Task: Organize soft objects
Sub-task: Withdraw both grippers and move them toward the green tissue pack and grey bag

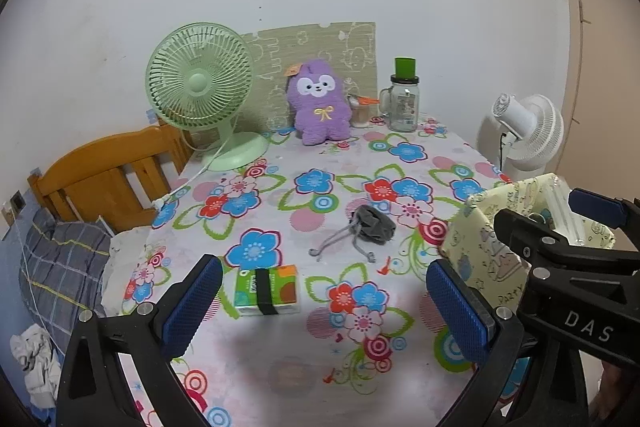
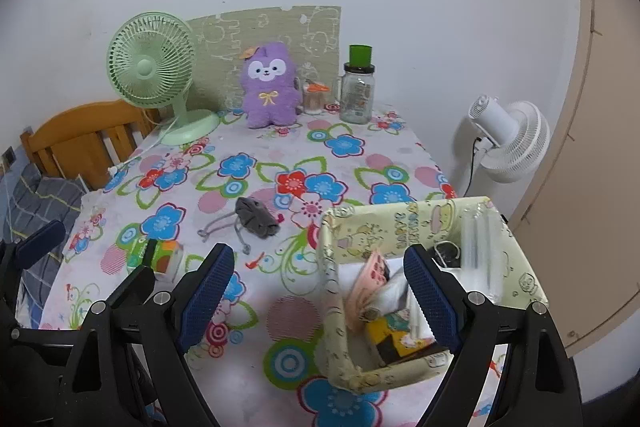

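Observation:
A purple plush toy point(image 1: 320, 103) sits upright at the table's far edge; it shows in the right wrist view point(image 2: 271, 91) too. A grey drawstring pouch point(image 1: 374, 223) lies mid-table, also in the right wrist view point(image 2: 256, 217). A green tissue pack point(image 1: 267, 290) lies near the front left, between my left gripper's fingers in view, also in the right wrist view point(image 2: 158, 257). A yellow patterned storage box point(image 2: 416, 291) holding small items stands at the right, also in the left wrist view point(image 1: 492, 251). My left gripper point(image 1: 324, 307) is open and empty above the table. My right gripper point(image 2: 320, 303) is open and empty over the box's left side.
A green desk fan point(image 1: 200, 87) stands at the back left with its cord running off the table. A glass jar with a green cup on top point(image 1: 404, 99) stands at the back right. A white floor fan point(image 1: 528, 131) is beyond the right edge. A wooden bed frame point(image 1: 108, 175) is left.

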The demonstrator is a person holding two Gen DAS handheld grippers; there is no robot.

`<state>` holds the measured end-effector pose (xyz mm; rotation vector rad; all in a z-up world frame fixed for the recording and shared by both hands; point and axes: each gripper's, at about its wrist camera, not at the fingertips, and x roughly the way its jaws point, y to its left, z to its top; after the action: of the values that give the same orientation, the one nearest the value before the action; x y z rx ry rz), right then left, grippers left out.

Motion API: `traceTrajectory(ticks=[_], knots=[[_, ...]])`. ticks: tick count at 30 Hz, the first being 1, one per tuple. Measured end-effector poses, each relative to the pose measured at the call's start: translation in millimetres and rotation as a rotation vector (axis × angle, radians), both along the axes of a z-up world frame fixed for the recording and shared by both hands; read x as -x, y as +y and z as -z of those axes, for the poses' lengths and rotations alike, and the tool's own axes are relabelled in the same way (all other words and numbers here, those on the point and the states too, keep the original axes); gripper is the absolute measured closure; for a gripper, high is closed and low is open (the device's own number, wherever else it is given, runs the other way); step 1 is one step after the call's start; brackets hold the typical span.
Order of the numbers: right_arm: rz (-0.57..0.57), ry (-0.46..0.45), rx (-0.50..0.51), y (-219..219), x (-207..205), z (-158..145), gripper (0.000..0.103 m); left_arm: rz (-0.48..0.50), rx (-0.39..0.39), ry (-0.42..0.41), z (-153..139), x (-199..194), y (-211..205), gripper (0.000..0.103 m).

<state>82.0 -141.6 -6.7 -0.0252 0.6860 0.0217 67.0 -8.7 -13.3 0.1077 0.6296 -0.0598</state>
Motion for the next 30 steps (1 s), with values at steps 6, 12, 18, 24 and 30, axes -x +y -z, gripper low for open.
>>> traceTrajectory(ticks=[6, 12, 18, 24, 30], knots=[[-0.054, -0.019, -0.005, 16, -3, -1, 0.014, -0.023, 0.007, 0.003, 1, -5, 14, 0.000], [-0.077, -0.002, 0.004, 30, -15, 4, 0.014, -0.044, 0.017, 0.020, 7, -13, 25, 0.000], [-0.109, 0.007, 0.014, 44, -28, 11, 0.014, -0.062, 0.018, 0.039, 14, -24, 36, 0.000], [-0.136, 0.031, 0.006, 55, -41, 24, 0.014, -0.073, 0.027, 0.066, 26, -35, 43, 0.000], [-0.135, 0.045, -0.009, 62, -55, 40, 0.014, -0.076, 0.023, 0.093, 38, -47, 48, 0.000]])
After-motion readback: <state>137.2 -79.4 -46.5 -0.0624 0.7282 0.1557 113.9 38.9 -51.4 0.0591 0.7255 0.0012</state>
